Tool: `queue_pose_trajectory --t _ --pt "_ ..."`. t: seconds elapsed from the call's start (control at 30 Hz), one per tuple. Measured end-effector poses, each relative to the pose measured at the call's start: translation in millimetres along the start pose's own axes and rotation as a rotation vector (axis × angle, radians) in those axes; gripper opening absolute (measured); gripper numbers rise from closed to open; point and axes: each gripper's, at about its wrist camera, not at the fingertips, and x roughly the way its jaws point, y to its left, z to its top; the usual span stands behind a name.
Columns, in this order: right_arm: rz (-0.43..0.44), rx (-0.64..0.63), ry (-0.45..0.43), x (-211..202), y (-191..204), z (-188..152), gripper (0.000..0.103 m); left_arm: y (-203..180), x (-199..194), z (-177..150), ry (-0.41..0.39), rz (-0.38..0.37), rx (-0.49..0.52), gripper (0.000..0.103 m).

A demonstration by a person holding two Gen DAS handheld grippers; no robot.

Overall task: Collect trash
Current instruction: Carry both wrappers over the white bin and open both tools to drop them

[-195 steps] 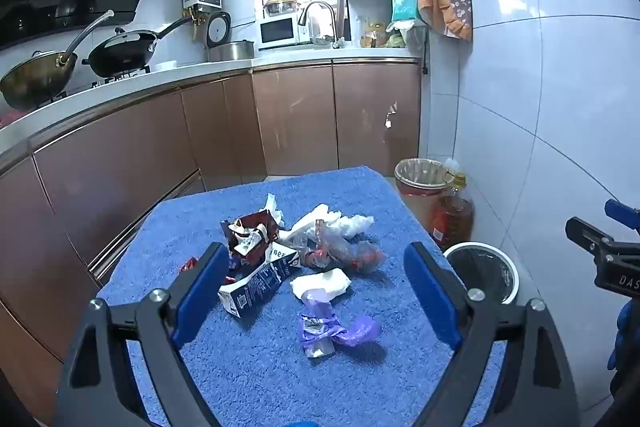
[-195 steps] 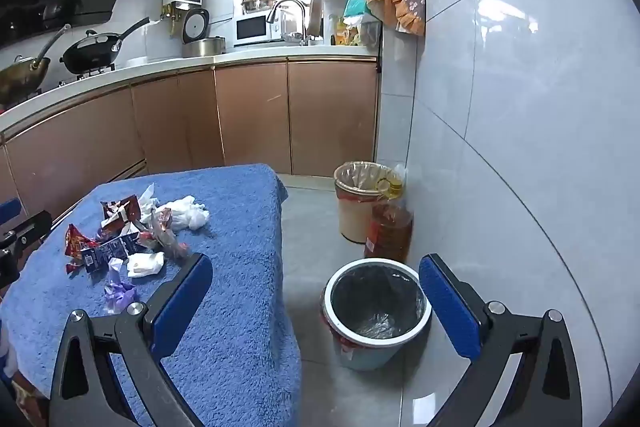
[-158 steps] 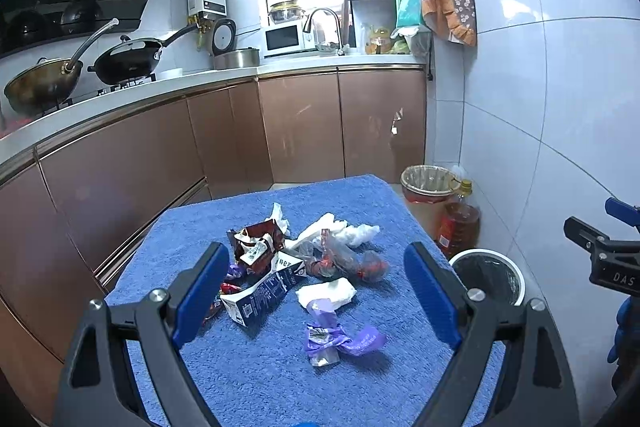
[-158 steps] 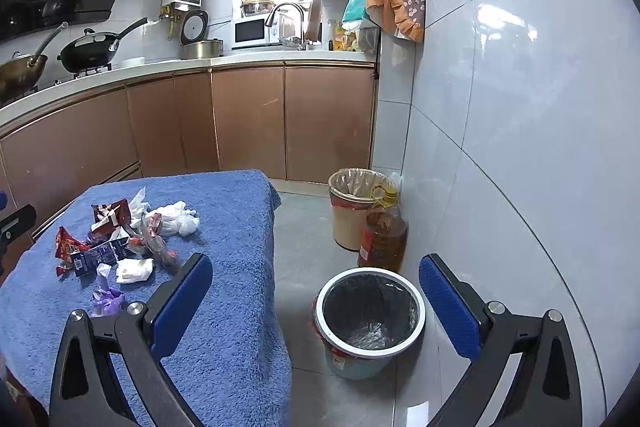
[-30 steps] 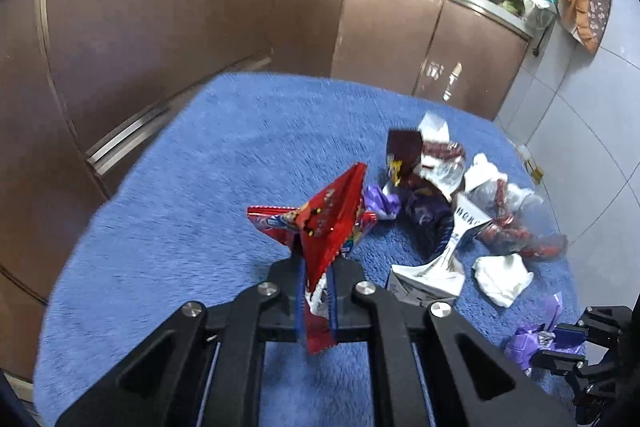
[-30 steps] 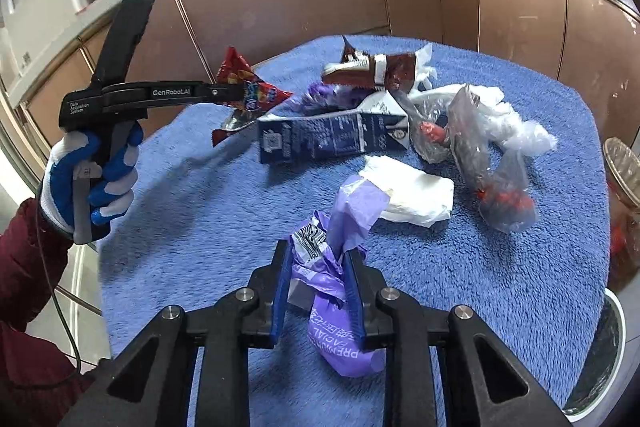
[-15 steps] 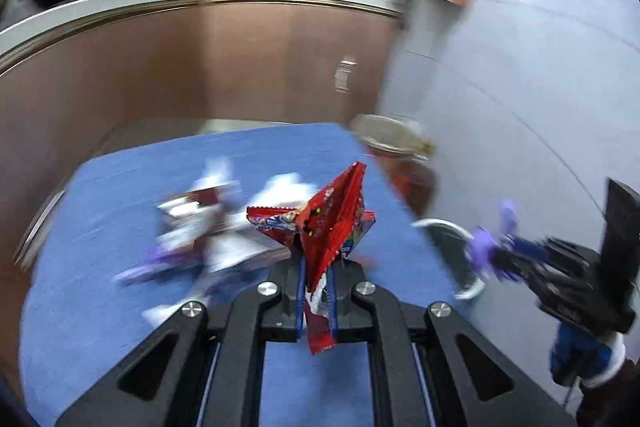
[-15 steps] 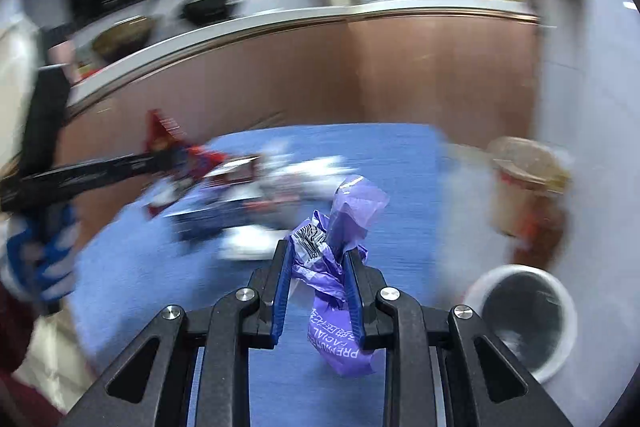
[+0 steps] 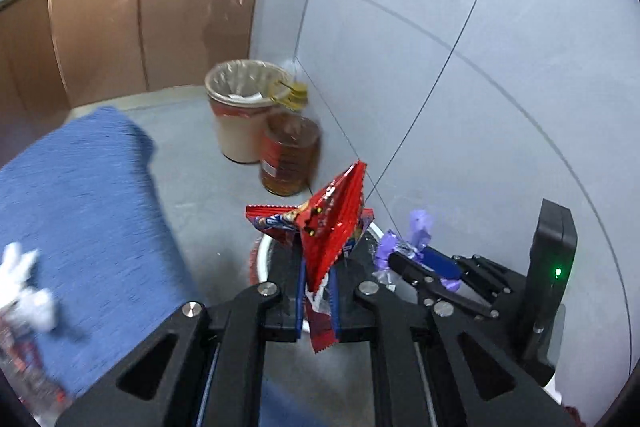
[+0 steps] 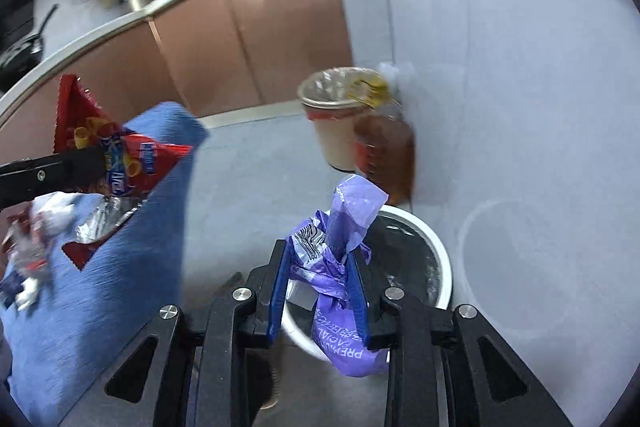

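My left gripper (image 9: 316, 301) is shut on a red snack wrapper (image 9: 324, 223) and holds it over the white-rimmed floor bin (image 9: 260, 255). My right gripper (image 10: 318, 291) is shut on a purple plastic wrapper (image 10: 344, 227) above the same bin (image 10: 420, 235), which has a black liner. In the left wrist view the right gripper (image 9: 394, 261) with the purple wrapper (image 9: 412, 231) is just right of the red one. In the right wrist view the red wrapper (image 10: 108, 151) in the left gripper (image 10: 86, 163) is at the left, over the table edge.
The blue-towelled table (image 9: 72, 195) is at the left with white tissue (image 9: 28, 291) and other trash on it. A beige lined bin (image 9: 236, 107) and an oil bottle (image 9: 290, 155) stand by the tiled wall. Brown cabinets (image 9: 160, 7) are behind.
Both grippers have swung right from the table toward the floor bin, each still holding its wrapper. The bin is now directly under them.
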Motion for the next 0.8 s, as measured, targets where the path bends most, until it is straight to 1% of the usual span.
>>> queue_pose_trajectory --t 0.1,0.13,0.2,0.23,0.3,0.33,0.37,0.43,0.53,0.6,0.7,0.8 --pt "-0.024 0.020 0.013 19.7 -16.1 3.5 0.028 -2.4 31.7 7.4 0.041 -0.009 -0.022 0.011" --pt "-0.031 0.020 0.017 23.6 -19.9 3.9 0.029 3.2 41.1 9.2 0.054 -0.016 -0.030 0.012" --pt "-0.056 0.025 0.026 32.1 -26.1 5.3 0.030 5.9 59.7 10.2 0.085 -0.046 -0.058 0.012" --pt "-0.068 0.031 0.034 37.9 -30.0 5.3 0.031 5.3 65.7 7.6 0.095 -0.059 -0.068 0.014" --pt "-0.087 0.045 0.045 45.1 -39.6 5.2 0.038 7.2 78.3 7.2 0.118 -0.082 -0.091 0.018" --pt "-0.096 0.053 0.049 47.8 -42.6 3.5 0.046 7.8 83.1 7.2 0.126 -0.089 -0.101 0.024" --pt "-0.099 0.059 0.051 48.3 -43.4 2.4 0.047 8.2 86.1 6.3 0.130 -0.092 -0.107 0.030" --pt "-0.104 0.069 0.058 49.2 -47.0 0.4 0.047 9.3 88.7 5.2 0.134 -0.101 -0.119 0.033" --pt "-0.111 0.074 0.060 45.7 -46.4 -2.8 0.048 11.9 85.7 5.0 0.124 -0.101 -0.127 0.033" --pt "-0.111 0.076 0.055 40.9 -43.5 -2.6 0.048 11.2 75.5 4.3 0.103 -0.092 -0.120 0.033" --pt "-0.107 0.086 0.033 28.0 -37.8 -0.9 0.048 6.9 49.6 3.5 0.039 -0.069 -0.092 0.033" --pt "-0.096 0.090 -0.009 7.9 -28.0 3.8 0.048 1.4 8.8 -0.7 -0.047 -0.047 -0.066 0.033"
